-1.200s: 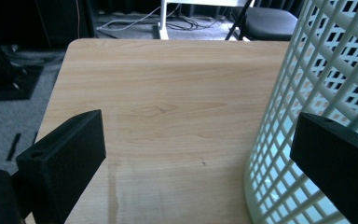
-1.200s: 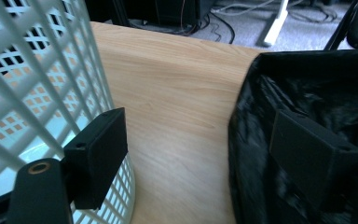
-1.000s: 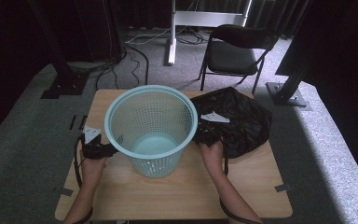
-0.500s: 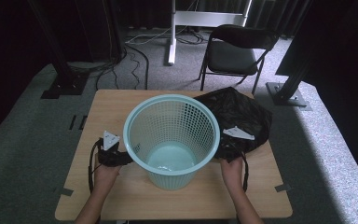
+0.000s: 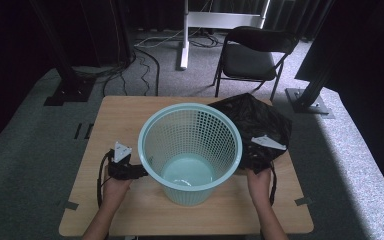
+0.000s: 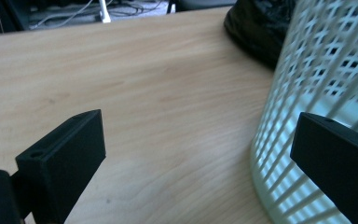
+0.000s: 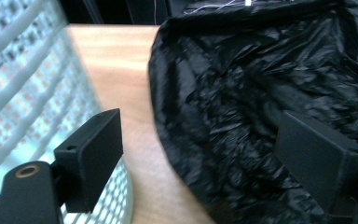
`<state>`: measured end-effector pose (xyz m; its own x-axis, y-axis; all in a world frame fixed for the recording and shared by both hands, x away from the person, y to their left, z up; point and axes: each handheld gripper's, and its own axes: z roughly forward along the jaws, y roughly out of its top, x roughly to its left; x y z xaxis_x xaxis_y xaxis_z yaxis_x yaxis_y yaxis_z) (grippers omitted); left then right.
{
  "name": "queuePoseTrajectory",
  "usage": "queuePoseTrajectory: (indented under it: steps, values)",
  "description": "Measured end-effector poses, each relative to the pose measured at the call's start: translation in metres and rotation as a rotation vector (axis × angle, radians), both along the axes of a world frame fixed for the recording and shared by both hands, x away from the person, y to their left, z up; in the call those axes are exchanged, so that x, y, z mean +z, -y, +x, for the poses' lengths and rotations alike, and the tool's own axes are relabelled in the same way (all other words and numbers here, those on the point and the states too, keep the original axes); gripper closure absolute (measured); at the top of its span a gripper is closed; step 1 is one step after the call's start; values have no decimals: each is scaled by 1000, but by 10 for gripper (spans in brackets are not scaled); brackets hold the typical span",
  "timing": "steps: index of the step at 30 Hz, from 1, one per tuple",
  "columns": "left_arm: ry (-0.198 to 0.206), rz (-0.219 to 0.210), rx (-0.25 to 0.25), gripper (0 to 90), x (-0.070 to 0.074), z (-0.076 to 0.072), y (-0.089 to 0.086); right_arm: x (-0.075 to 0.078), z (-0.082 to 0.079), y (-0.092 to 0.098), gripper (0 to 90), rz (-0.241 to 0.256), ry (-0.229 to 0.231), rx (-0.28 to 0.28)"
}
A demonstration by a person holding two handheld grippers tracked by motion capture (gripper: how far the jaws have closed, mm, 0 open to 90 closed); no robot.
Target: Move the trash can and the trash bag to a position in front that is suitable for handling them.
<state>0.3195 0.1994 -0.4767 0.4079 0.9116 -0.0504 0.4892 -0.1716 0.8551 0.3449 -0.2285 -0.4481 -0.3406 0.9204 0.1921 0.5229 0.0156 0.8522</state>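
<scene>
At the near edge of the wooden table (image 5: 130, 112) the person's 2 forearms come in, 1 on each side of a pale teal mesh basket (image 5: 190, 150) that stands upright near the middle, its open mouth up and its inside bare. The left gripper (image 5: 130, 171) lies low at the basket's near-left flank; in the left gripper view its 2 black jaws stand wide apart with nothing between them but bare tabletop, and the basket wall (image 6: 326, 93) rises just beside the right-hand jaw, so it looks set to brace or steady the basket from that side rather than to grasp it. The right gripper (image 5: 260, 167) sits at the basket's near-right, at the near edge of a crumpled black plastic bag (image 5: 255, 122). In the right gripper view its jaws are also spread wide and hold nothing, with the bag's (image 7: 261, 102) wrinkled film lying between and beyond them and the basket (image 7: 23, 79) close on the left. That placement suggests the bag is the next thing to be picked up, probably to line the basket. Farther off, beyond the table, a black folding chair (image 5: 252, 55) stands on grey carpet.
</scene>
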Motion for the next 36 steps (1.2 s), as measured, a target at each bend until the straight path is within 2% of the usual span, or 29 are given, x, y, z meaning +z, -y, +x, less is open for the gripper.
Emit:
queuePoseTrajectory:
  steps: [3,5,7,8,10,11,14,16,18,20,22,23,28,30,33,34,35,36]
  values:
    - [-38,-9,17,31,-12,-2,-10,6,18,19,127,70,-53,-27]
    - [-59,-15,16,31,-18,-7,-14,11,31,30,134,94,-72,-45]
    - [-64,-14,21,31,-23,-13,-16,16,46,37,134,77,-93,-59]
    - [-69,-8,17,31,-26,-17,-18,17,53,40,134,66,-84,-78]
    - [-80,16,18,31,-31,-21,-21,15,67,47,128,87,-90,-75]
    - [-82,9,21,31,-35,-23,-23,14,73,49,128,74,-96,-99]
    - [-101,-26,29,31,-43,-28,-31,6,93,48,128,9,-128,-119]
    - [-115,-8,21,31,-46,-33,-35,1,105,45,128,-34,-138,-133]
    - [-105,-1,27,31,-48,-39,-37,-4,117,42,128,-57,-148,-141]
    - [-99,-10,36,31,-48,-43,-39,-9,129,37,127,-101,-162,-147]
    - [-101,-2,34,31,-49,-47,-43,-16,139,34,126,-117,-186,-146]
    - [-96,-19,34,31,-51,-48,-44,-19,143,32,124,-137,-193,-144]
    - [-109,-30,42,31,-56,-54,-50,-42,152,23,123,-204,-247,-133]
    - [-111,-34,42,32,-56,-55,-52,-54,152,22,123,-223,-278,-158]
    - [-101,-27,52,31,-57,-57,-53,-72,150,20,123,-243,-310,-143]
    - [-96,-30,60,31,-56,-58,-54,-77,148,20,124,-254,-307,-142]
    - [-90,-29,62,31,-57,-58,-55,-81,147,21,125,-254,-301,-147]
    - [-92,-24,57,31,-56,-59,-55,-85,145,23,125,-229,-306,-151]
